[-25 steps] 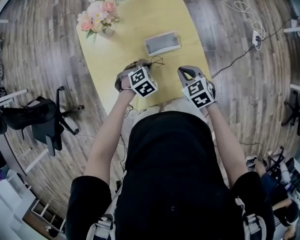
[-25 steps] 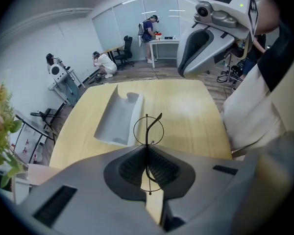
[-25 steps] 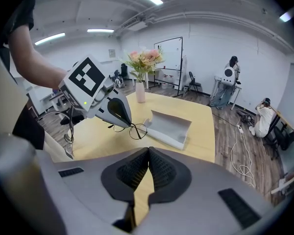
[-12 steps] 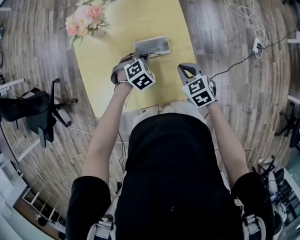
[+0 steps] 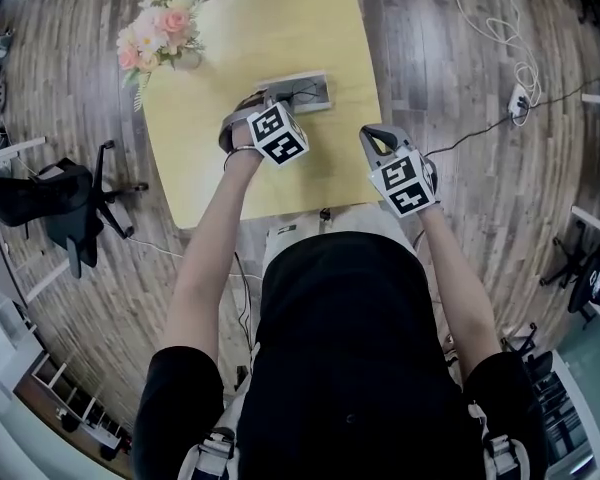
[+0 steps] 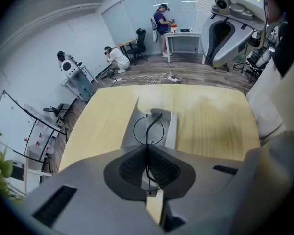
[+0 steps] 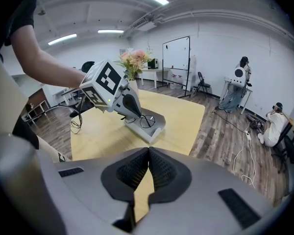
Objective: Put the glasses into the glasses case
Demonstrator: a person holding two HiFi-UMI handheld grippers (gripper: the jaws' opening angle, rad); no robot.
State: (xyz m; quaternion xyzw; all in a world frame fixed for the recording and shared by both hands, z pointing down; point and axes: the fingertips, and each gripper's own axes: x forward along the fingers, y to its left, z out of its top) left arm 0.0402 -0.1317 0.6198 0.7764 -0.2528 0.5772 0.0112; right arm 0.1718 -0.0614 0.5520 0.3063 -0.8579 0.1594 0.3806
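My left gripper (image 5: 264, 100) is shut on thin black wire-rimmed glasses (image 6: 147, 129). It holds them just above the open grey glasses case (image 6: 172, 127), which lies in the middle of the yellow table (image 5: 280, 28). One round lens hangs over the case's hollow. In the right gripper view the left gripper (image 7: 132, 106) leans over the case (image 7: 156, 127), with the glasses (image 7: 146, 120) at its tip. My right gripper (image 5: 373, 138) is shut with nothing in it, above the table's near right edge, apart from the case.
A vase of pink flowers (image 5: 155, 38) stands at the table's far left corner. A black office chair (image 5: 70, 208) is on the floor to the left. A cable and power strip (image 5: 520, 96) lie on the floor to the right. People work at desks in the background.
Both grippers have moved forward over the table. The left one, still shut on the glasses, went from short of the case to directly above it. The right one stayed shut and empty.
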